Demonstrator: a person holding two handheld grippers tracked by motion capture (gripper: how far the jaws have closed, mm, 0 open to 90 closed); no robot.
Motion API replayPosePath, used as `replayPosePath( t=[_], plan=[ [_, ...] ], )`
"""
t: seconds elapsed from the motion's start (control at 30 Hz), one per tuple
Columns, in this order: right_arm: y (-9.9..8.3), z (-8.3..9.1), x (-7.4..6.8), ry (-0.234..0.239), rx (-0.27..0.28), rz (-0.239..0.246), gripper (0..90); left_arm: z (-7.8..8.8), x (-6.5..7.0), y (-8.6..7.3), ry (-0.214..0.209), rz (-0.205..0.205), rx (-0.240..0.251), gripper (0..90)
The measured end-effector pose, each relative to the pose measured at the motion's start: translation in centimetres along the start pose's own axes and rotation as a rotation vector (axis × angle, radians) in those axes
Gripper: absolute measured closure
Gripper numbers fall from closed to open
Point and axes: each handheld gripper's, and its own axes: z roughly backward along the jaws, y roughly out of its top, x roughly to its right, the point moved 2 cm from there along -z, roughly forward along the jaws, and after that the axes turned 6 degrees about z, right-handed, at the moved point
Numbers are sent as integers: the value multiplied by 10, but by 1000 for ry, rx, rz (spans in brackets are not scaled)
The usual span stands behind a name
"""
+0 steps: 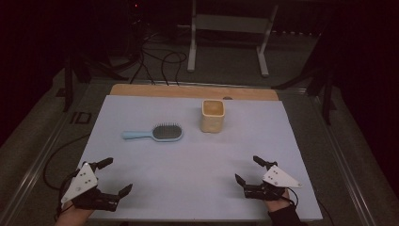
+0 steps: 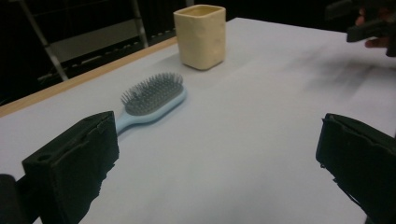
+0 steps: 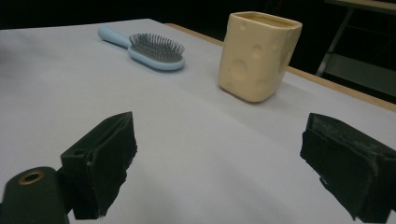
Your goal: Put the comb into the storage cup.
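A light blue hairbrush (image 1: 157, 133) (image 2: 149, 100) (image 3: 145, 49) lies bristles up on the white sheet, handle pointing left. Right of it stands a pale yellow square cup (image 1: 212, 115) (image 2: 201, 35) (image 3: 258, 55) with dimpled sides, upright. My left gripper (image 1: 116, 176) (image 2: 217, 170) rests near the front left corner, open with nothing between its jaws. My right gripper (image 1: 249, 170) (image 3: 224, 172) sits at the front right, also open and holding nothing. Both are well short of the brush and cup.
The white sheet (image 1: 188, 188) covers a wooden table whose bare far edge (image 1: 188, 90) shows behind the cup. Cables (image 1: 160, 61) and a metal frame (image 1: 230, 28) lie on the dark floor beyond. The other gripper and hand (image 2: 371, 28) appear at upper right in the left gripper view.
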Motion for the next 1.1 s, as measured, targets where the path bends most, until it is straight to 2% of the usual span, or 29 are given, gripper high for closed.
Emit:
replayPosePath(
  t=[0.1, 0.2, 0.3, 0.37, 0.47, 0.63, 1.1],
  plan=[
    [0, 1, -1, 0, -3, 6, 100, -1, -3, 5, -12, 17, -1, 0],
    [1, 1, -2, 0, 1, 2, 99, -2, -4, 10, 1, -3, -3, 0],
    [1, 1, -2, -1, 0, 4, 99, -4, -6, 15, 15, -23, -28, 0],
    [1, 1, -1, 0, 2, 2, 100, -5, -7, 19, 6, -24, -40, 0],
    [1, 1, -2, 2, 1, 8, 100, -8, -9, 24, 5, -47, -57, 0],
    [2, 1, -2, 2, 5, 5, 100, -12, -12, 30, -22, -39, -69, 0],
    [3, 2, -2, 2, 17, -5, 100, -27, -36, 46, 0, -48, -131, 0]
  ],
)
